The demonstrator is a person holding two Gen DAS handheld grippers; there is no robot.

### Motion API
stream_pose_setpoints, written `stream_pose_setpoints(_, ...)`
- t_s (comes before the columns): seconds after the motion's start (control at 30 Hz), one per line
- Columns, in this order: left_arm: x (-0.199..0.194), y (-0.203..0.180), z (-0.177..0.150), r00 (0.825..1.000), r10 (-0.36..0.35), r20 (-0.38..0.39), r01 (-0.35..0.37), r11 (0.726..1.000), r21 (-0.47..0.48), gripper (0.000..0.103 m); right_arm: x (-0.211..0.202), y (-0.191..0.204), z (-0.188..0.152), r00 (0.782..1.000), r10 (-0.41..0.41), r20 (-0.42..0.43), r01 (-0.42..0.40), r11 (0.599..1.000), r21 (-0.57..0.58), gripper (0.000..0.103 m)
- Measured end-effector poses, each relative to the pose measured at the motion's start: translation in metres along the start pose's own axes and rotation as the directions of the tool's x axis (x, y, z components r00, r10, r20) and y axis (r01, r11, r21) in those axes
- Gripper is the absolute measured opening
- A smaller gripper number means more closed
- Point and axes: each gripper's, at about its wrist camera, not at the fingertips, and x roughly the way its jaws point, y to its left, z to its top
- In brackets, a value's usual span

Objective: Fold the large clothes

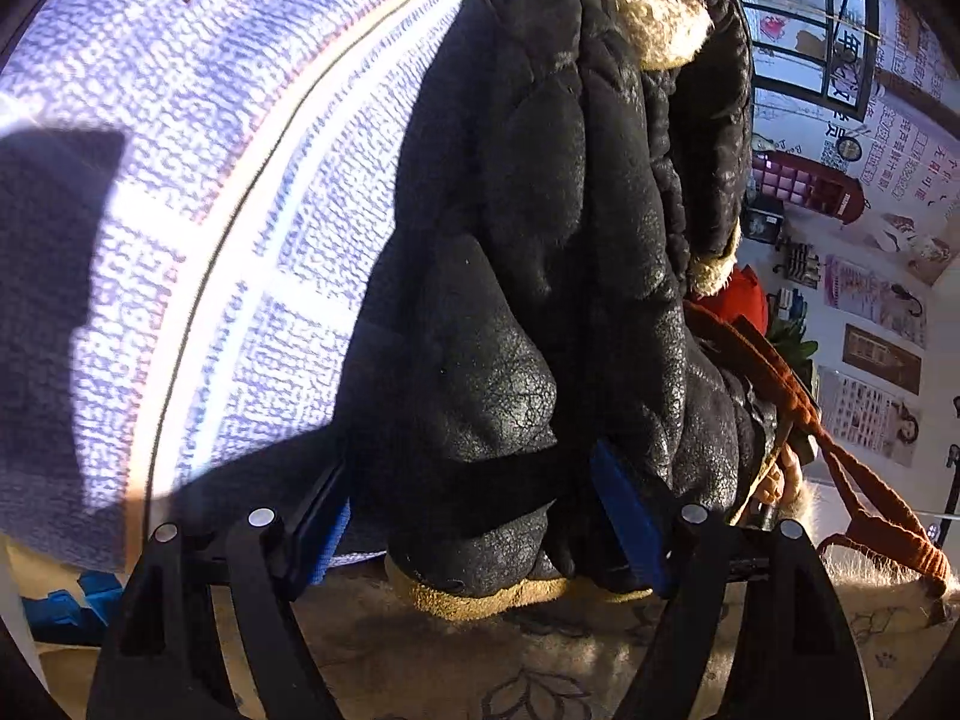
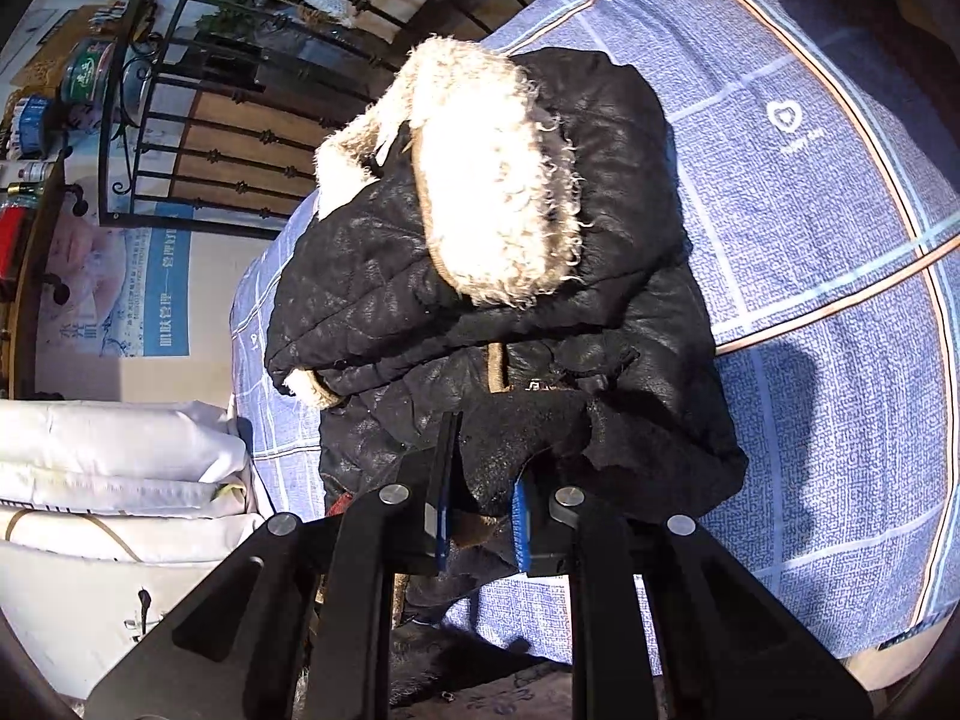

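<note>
Our left gripper (image 1: 480, 516) stood wide, its blue pads (image 1: 630, 516) either side of a bulging fold of the black jacket (image 1: 540, 240) at the bottom centre of its view; whether they pressed the fabric we could not tell. Our right gripper (image 2: 480, 516) was nearly closed, pinching a dark edge of the jacket (image 2: 480, 312) at the lower middle of its view.

The jacket lay bunched on the blue checked bedspread (image 2: 810, 240), its long axis running up each frame away from the tongs, the pale fleece collar (image 2: 480, 180) at the far end. Both grippers sat at the near hem, so we judged neither was clearly nearer.

A rust-orange strap (image 1: 840, 450) crossed the lower right of the left view, close beside the jacket, and we thought it might snag. Stacked white bags (image 2: 120, 480) filled the right view's lower left, a black iron railing (image 2: 210, 120) its upper left.
</note>
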Motion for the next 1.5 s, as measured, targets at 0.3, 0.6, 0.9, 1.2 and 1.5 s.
stream_pose_setpoints(0.3,-0.019,-0.074,0.006,0.996,-0.052,0.074,0.037,0.981,0.189,0.016,-0.011,-0.002,-0.006,1.0,0.014,0.012,-0.014,1.0,0.006,0.016)
stream_pose_setpoints(0.6,-0.077,-0.203,0.083,0.967,-0.095,0.236,-0.01,0.913,0.408,0.013,-0.047,0.009,0.021,0.99,0.099,0.101,-0.102,0.994,0.024,0.016)
stream_pose_setpoints(0.9,-0.065,-0.302,0.221,0.929,0.061,0.366,-0.24,0.852,0.466,0.012,-0.073,0.063,0.135,0.966,0.096,0.24,-0.079,0.994,-0.079,0.016)
stream_pose_setpoints(1.2,0.006,-0.32,0.304,0.821,0.384,0.423,-0.543,0.756,0.365,0.012,-0.003,0.066,0.229,0.959,-0.113,0.258,0.118,0.993,-0.003,0.016)
stream_pose_setpoints(1.5,0.024,-0.281,0.342,0.859,0.383,0.341,-0.479,0.837,0.266,0.013,0.058,0.028,0.255,0.965,-0.198,0.172,0.175,0.975,0.138,0.019)
